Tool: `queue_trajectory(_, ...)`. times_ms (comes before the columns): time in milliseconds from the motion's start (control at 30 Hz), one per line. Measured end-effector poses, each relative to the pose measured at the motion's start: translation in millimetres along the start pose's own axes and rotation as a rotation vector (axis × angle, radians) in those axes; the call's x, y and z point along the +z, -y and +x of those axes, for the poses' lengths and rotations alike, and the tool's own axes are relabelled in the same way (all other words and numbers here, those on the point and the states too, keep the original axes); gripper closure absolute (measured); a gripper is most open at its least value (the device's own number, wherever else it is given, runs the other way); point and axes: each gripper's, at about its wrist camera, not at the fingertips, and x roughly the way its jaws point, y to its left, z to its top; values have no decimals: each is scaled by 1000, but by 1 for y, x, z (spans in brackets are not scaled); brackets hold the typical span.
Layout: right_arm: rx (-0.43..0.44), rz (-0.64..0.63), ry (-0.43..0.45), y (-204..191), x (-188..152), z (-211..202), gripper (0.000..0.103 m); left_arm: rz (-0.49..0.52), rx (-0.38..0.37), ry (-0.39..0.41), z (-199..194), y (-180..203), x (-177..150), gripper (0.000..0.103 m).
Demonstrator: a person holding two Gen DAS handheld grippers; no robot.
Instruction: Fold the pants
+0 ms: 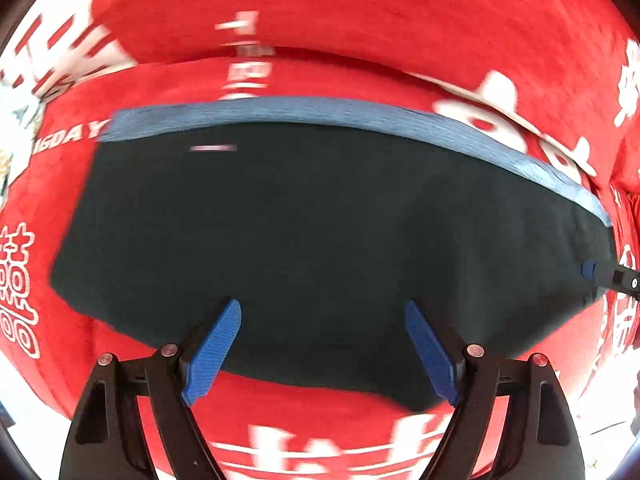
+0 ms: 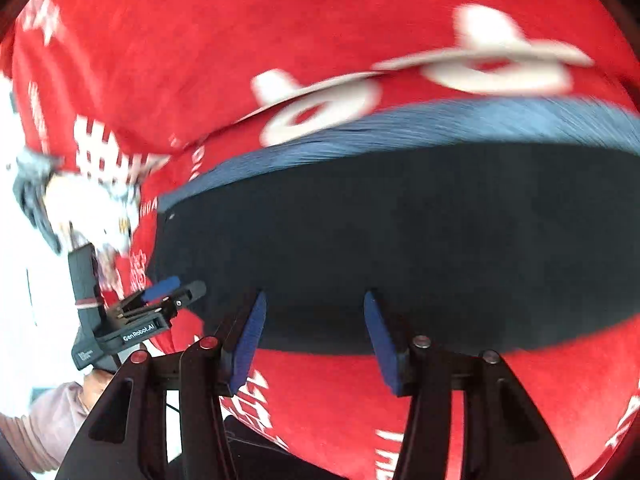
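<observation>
A red cloth (image 1: 360, 12) with white printed characters covers the whole surface, napped like fleece and rucked into a soft ridge behind the pants (image 1: 300, 232). The pants lie flat on it as a folded, dark, nearly black slab with a broad outline, a blue ribbed waistband (image 1: 320, 110) running along their far edge. Both views are smeared by motion blur, so the weave of the dark fabric cannot be told.

The left gripper (image 1: 322, 344) hovers over the near edge of the pants, its jaws wide apart with nothing between the blue, finely textured pads. The right gripper (image 2: 314, 336) also hangs above the near edge, jaws parted and empty. In the right wrist view the left gripper (image 2: 170, 288) shows at the pants' left end, and below it a hand (image 2: 94, 390) and a pale sleeve (image 2: 48, 420). Nothing lies on top of the pants.
</observation>
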Motion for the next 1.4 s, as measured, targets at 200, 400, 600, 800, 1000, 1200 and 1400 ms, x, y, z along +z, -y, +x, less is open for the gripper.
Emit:
queue_trajectory(200, 21, -223, -98, -135, 54, 89, 48, -66, 46, 53, -16, -121, 11, 18)
queue_trajectory(400, 23, -544, -256, -277, 110, 204, 47, -91, -63, 44, 3, -200, 27, 18)
queue_trajectory(600, -81, -750, -356, -338, 141, 287, 47, 6, -307, 42, 17, -219, 31, 18)
queue_trajectory(800, -126, -713, -489, -338, 156, 325, 50, 12, -400, 53, 21, -215, 29, 18)
queue_trajectory(1000, -89, -762, -473, -352, 152, 306, 95, 8, -425, 59, 11, -212, 17, 18)
queue_trajectory(1200, -45, -759, -504, -360, 147, 306, 95, -18, -345, 62, 9, -214, 7, 18)
queue_trajectory(1400, -143, -645, -424, -335, 147, 347, 86, -100, -250, 118, 0, -218, 23, 18)
